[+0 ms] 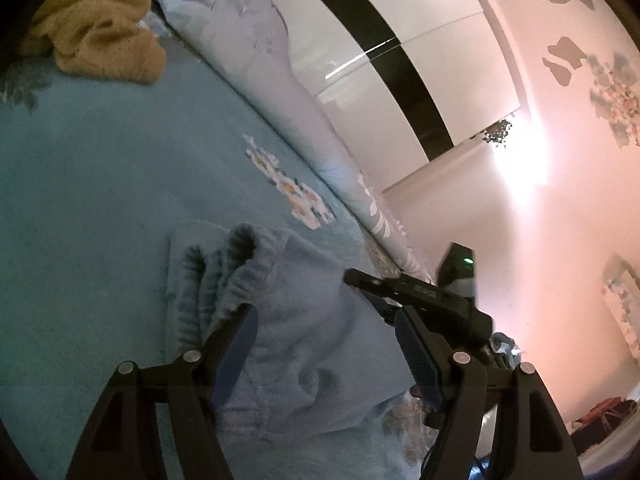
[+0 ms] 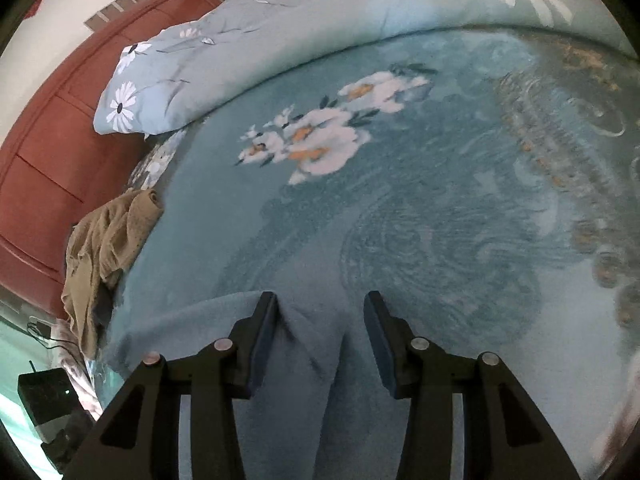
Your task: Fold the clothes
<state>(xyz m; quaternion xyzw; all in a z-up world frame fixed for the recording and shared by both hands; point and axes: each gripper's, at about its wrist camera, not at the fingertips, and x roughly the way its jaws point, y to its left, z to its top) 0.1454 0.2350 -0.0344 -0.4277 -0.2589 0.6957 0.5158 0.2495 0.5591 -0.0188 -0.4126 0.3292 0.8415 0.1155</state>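
A pale blue fleece garment with ribbed cuffs lies bunched on the teal flowered blanket. My left gripper is open, its fingers straddling the garment just above it. The right gripper shows in the left wrist view beyond the garment's far side. In the right wrist view my right gripper is open, with a fold of the same blue garment lying between and under its fingers on the blanket.
A tan fleece garment lies crumpled at the bed's far end, also seen in the right wrist view by the red headboard. A rolled pale blue flowered duvet runs along the bed's edge. A white wardrobe stands beyond.
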